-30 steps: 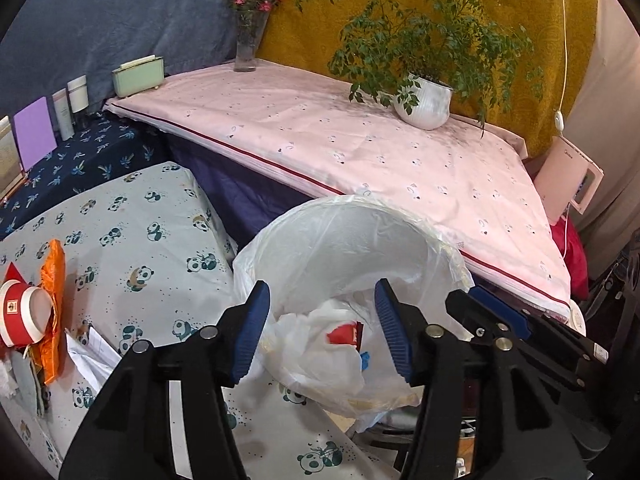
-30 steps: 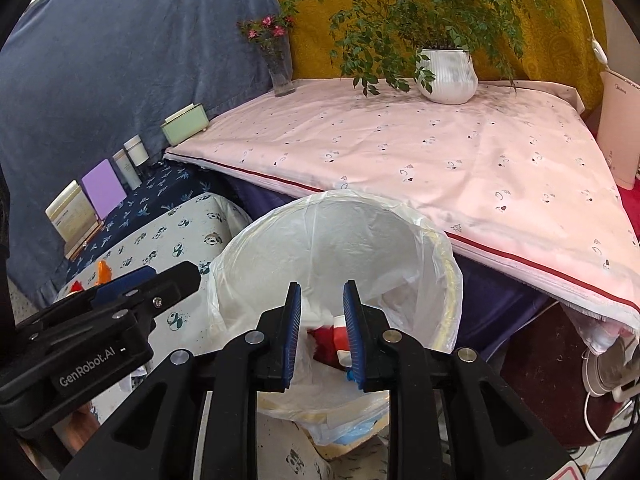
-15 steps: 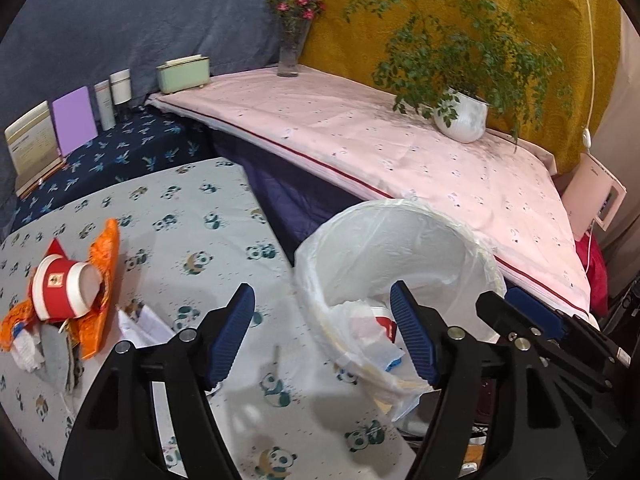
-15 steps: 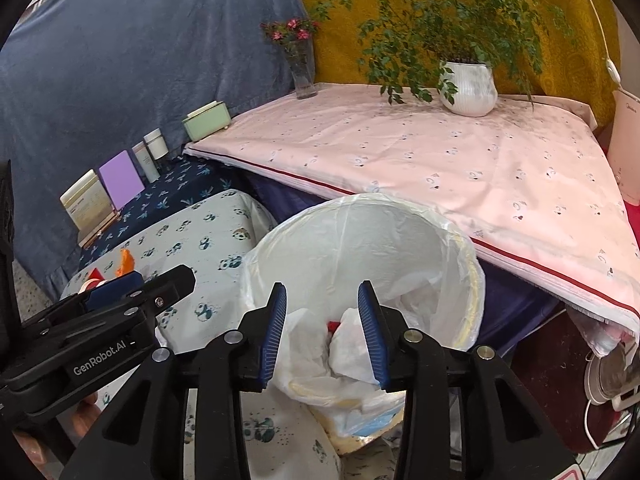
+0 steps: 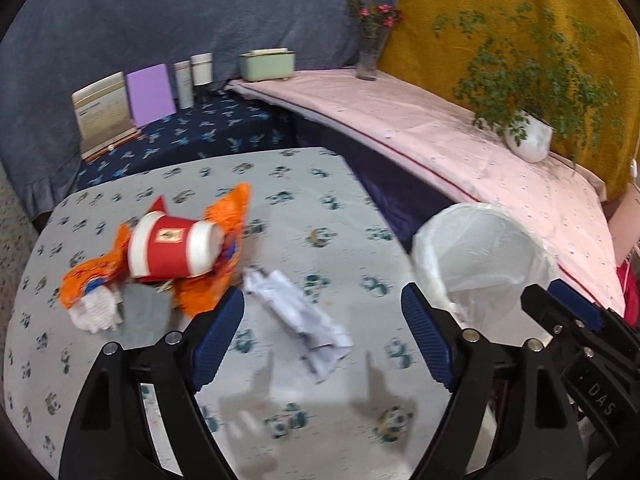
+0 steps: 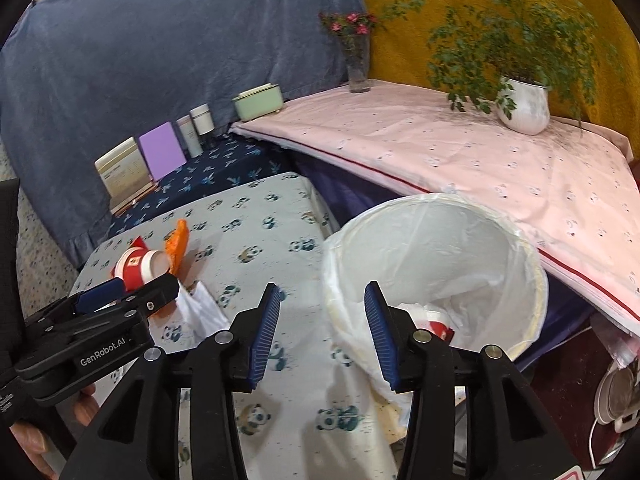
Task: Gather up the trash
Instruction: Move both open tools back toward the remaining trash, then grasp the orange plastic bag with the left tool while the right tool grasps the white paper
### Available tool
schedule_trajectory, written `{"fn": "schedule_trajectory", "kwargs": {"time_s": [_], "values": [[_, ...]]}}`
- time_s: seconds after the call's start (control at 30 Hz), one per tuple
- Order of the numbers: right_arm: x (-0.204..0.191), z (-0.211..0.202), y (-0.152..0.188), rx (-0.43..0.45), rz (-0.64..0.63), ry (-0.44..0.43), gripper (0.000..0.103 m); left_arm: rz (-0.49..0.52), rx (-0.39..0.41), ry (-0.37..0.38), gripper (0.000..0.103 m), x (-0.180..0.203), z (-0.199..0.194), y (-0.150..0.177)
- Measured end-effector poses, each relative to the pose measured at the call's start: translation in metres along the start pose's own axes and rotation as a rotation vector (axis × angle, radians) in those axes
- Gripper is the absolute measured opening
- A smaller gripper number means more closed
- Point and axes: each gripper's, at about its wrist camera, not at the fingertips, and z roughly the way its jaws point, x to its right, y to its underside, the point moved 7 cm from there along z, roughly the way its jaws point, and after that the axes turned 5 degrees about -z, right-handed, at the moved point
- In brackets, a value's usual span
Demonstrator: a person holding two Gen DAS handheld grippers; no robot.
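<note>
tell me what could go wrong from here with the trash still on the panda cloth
The red cup lies on its side on the orange wrapper, so a nudge from the empty left gripper, whose jaws have just been opening, may roll it away. The crumpled paper is loose and flat and could slip from the pads. The bin stands right beside the table's edge, so a low swing of the empty right gripper, also just opening, might snag the liner.

Red cup (image 5: 172,249), orange wrapper (image 5: 224,216)
</note>
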Motion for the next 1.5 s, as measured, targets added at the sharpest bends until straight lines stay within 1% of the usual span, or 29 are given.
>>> {"fn": "schedule_trajectory", "kwargs": {"time_s": [0.23,0.3,0.37,0.4,0.47,0.67,1.0,1.23,1.33,1.5], "values": [[-0.041,0.011,0.007,-0.029,-0.055,-0.043,0.047,-0.085,-0.02,-0.074,0.081,-0.063,-0.004,0.01],[-0.052,0.015,0.01,-0.04,-0.068,-0.052,0.048,-0.1,-0.024,-0.093,0.082,-0.078,-0.005,0.013],[-0.062,0.02,0.014,-0.052,-0.082,-0.06,0.051,-0.114,-0.03,-0.118,0.086,-0.096,-0.005,0.018],[-0.066,0.023,0.015,-0.058,-0.089,-0.063,0.052,-0.122,-0.032,-0.129,0.086,-0.104,-0.005,0.02],[-0.076,0.03,0.019,-0.073,-0.103,-0.07,0.054,-0.132,-0.037,-0.144,0.086,-0.117,-0.005,0.024],[-0.099,0.053,0.028,-0.122,-0.138,-0.092,0.055,-0.172,-0.05,-0.186,0.09,-0.15,-0.003,0.032],[-0.138,0.088,0.034,-0.161,-0.207,-0.118,0.055,-0.241,-0.048,-0.225,0.092,-0.203,-0.001,0.029],[-0.15,0.113,0.034,-0.186,-0.227,-0.114,0.055,-0.256,-0.057,-0.234,0.093,-0.245,0.01,0.015],[-0.151,0.122,0.035,-0.201,-0.226,-0.105,0.055,-0.255,-0.06,-0.228,0.093,-0.256,0.017,0.007],[-0.151,0.134,0.038,-0.216,-0.223,-0.088,0.055,-0.263,-0.077,-0.187,0.093,-0.269,0.033,-0.006]]}}
